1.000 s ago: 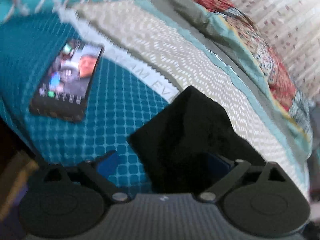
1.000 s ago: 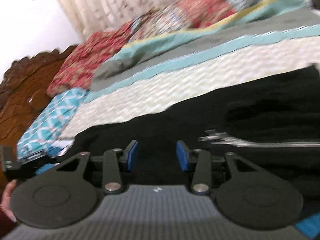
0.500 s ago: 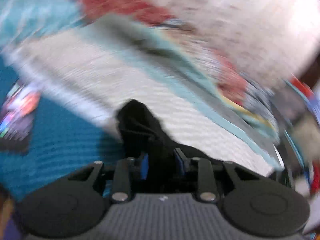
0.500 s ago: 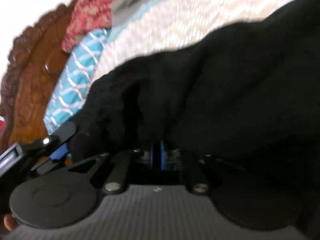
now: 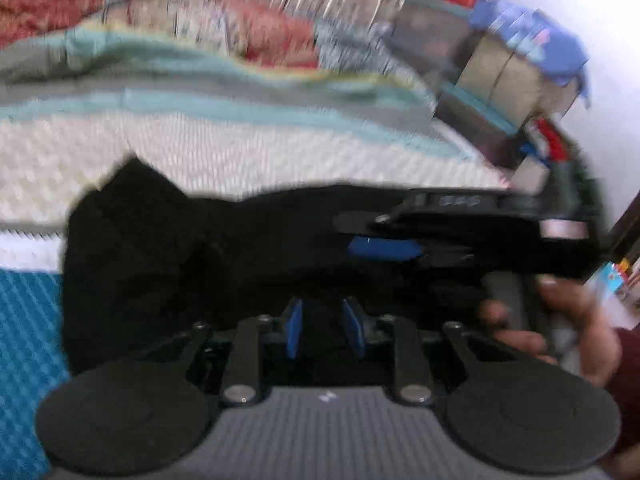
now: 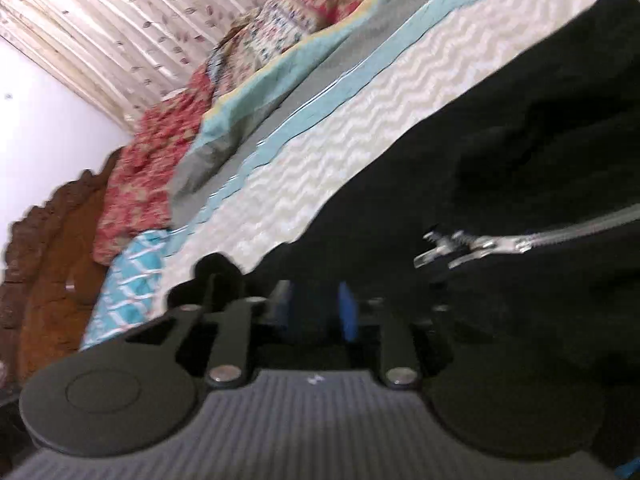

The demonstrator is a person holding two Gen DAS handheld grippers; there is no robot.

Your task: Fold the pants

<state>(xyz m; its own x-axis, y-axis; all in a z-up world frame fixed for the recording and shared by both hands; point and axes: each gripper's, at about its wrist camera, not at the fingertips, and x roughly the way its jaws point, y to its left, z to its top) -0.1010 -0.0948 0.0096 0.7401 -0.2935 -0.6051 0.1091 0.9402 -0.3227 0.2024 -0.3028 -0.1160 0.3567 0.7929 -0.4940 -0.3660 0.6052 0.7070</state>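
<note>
Left wrist view is showing the black pants lying on the bed; both grippers are gaping, empty (soft, floppy cloth; pinch hems).

No text could be read with any certainty; the right gripper, seen from the left wrist camera, bore pale marks on the top of its black body, too blurred to make out; each wrist view showed a small white mark on the ribbed grey housing of its own gripper, near the middle of its front edge, too small to tell as a letter or a logo; the bedding showed patterns only.
</note>
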